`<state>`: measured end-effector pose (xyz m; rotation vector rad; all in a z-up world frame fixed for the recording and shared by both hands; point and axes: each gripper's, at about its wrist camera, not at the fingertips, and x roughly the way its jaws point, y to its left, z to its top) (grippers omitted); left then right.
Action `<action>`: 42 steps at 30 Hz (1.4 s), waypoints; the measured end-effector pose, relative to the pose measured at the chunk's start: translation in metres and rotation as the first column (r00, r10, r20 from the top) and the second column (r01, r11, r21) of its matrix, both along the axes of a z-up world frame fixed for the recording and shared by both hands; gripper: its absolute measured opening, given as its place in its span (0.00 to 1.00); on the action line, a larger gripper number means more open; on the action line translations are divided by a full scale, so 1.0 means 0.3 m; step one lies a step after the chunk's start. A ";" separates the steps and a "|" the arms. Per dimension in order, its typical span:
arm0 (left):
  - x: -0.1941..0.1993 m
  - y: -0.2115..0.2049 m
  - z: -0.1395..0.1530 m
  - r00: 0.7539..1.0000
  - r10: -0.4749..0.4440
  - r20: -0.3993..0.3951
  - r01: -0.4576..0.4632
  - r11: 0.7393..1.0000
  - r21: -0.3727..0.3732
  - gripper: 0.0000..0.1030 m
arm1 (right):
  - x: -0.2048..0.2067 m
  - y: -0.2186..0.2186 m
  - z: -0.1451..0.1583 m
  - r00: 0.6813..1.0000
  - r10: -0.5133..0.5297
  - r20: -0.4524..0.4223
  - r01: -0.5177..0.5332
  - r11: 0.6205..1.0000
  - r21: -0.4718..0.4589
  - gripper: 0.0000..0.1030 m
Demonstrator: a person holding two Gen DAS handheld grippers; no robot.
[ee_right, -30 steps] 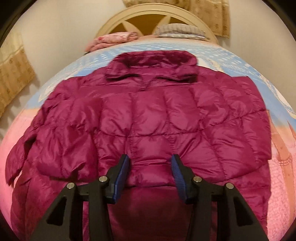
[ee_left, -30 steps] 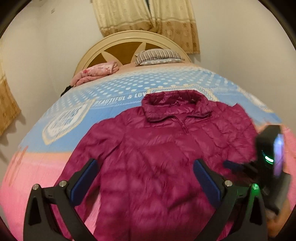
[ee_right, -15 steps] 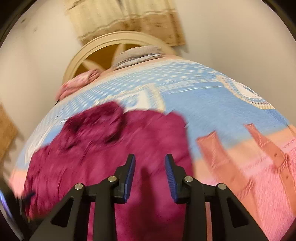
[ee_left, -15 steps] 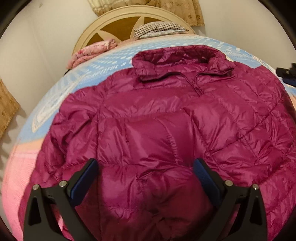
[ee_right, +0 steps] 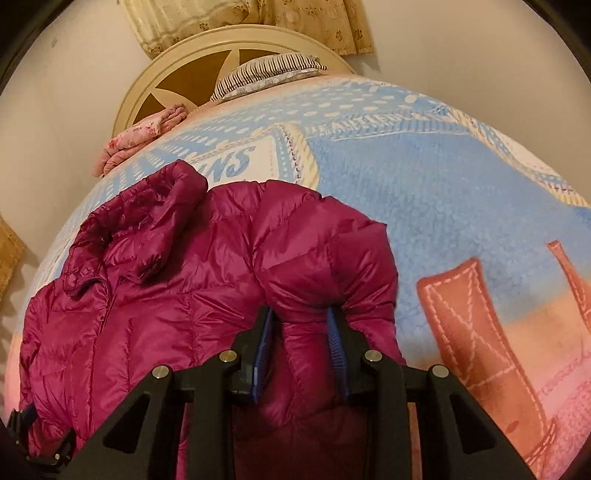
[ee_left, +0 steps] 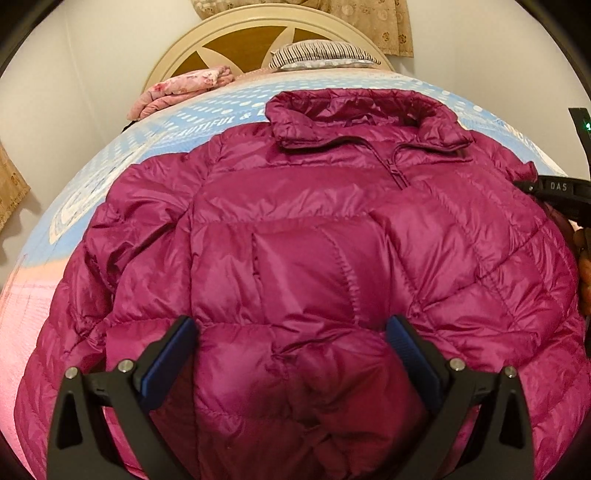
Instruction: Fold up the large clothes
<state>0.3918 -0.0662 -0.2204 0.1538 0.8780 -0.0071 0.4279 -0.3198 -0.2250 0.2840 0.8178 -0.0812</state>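
Note:
A magenta quilted jacket lies front-up on the bed, collar toward the headboard, zip closed. My left gripper hovers low over its lower middle, open wide, with puffy fabric bulging between the fingers but not pinched. My right gripper is at the jacket's right shoulder and sleeve edge, its blue pads pressed on a ridge of bunched fabric. The right gripper also shows at the right rim of the left wrist view. The jacket's hem is hidden under the grippers.
The bed carries a blue, white and pink blanket. A striped pillow and a folded pink floral quilt lie by the cream headboard. Walls close in on both sides, with a curtain behind.
My left gripper sank closer over the jacket, still open. My right gripper swung from the jacket's middle to its right sleeve edge, and its jaws narrowed onto the fabric.

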 end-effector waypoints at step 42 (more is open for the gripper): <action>0.006 0.018 -0.005 1.000 -0.001 -0.015 0.000 0.999 -0.051 1.00 | -0.190 0.364 0.009 0.988 0.132 -0.080 -0.146 0.969 -0.200 0.55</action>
